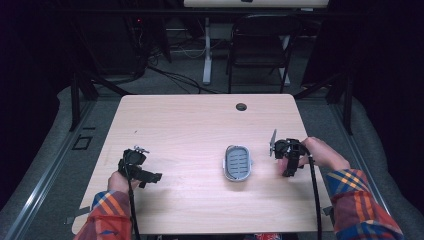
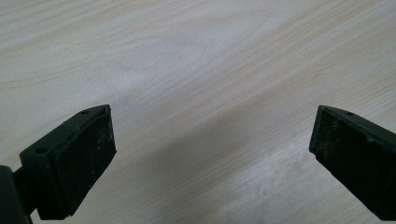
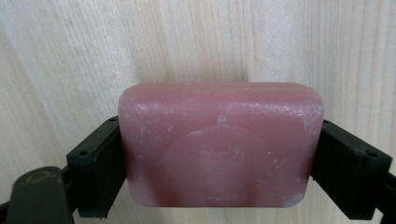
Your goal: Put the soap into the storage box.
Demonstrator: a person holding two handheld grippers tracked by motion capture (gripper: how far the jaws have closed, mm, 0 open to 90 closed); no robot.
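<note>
I see the pink soap bar (image 3: 219,144) clamped across its width between my right gripper (image 1: 289,161)'s jaws, above the pale wooden table (image 1: 190,125) at its right side; a grey slotted soap dish (image 1: 237,163) sits just to the left of it, apart; my left gripper (image 1: 137,169) is near the left edge, jaws spread wide over bare wood.

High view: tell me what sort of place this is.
Probably a lab or studio set up for recording handling tasks. A bare wooden table stands amid dark curtains, cables run over the floor behind it, and a folding chair sits by another desk. A soap dish is on the table.
</note>
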